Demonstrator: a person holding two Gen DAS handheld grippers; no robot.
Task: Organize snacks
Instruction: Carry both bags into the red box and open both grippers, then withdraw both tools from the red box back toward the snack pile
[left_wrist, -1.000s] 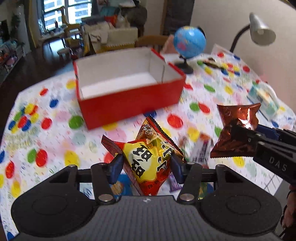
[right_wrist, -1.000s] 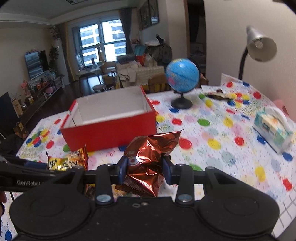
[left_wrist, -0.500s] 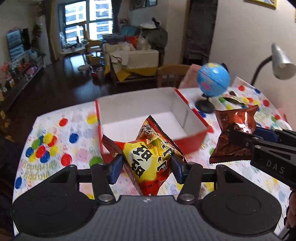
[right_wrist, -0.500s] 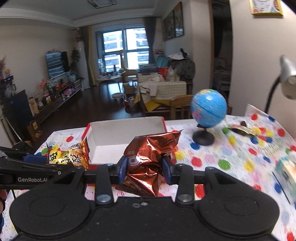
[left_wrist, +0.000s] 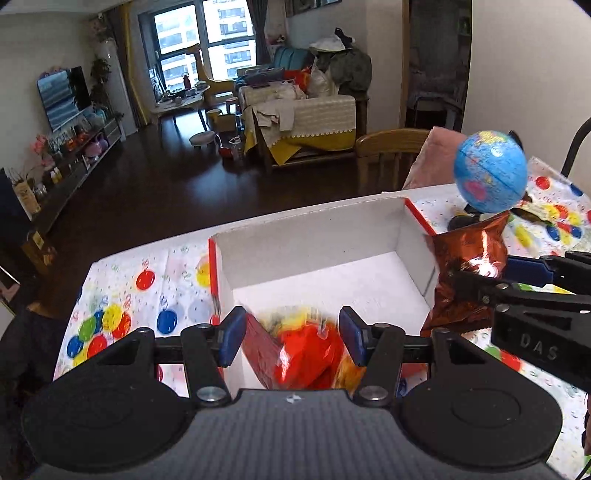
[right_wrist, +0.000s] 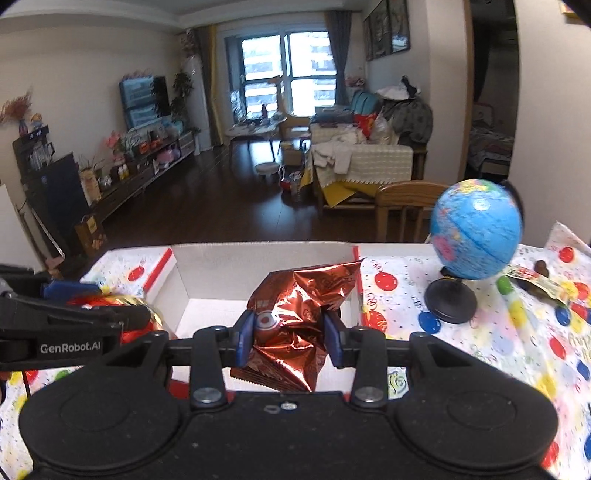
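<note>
Both grippers now over red box (left_wrist: 413, 214), vs short of it 1 s ago. Left gripper (left_wrist: 291, 339) fingers half-open, red/yellow snack bag (left_wrist: 306, 350) blurred btwn them, grip unclear. Right gripper (right_wrist: 290, 334) fingers clamp copper foil bag (right_wrist: 295, 317), frame center. Drop likely next.

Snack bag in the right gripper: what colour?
Shiny copper-red foil snack bag, crinkled; clearest in the right wrist view, between the right gripper pads.

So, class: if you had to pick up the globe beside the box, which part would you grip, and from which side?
Probably the thin stem just above the round black base, coming in level from the near side. The globe itself is a wide, smooth ball that narrow jaws would likely slip off, and it stands upright on the spotted tablecloth.
</note>
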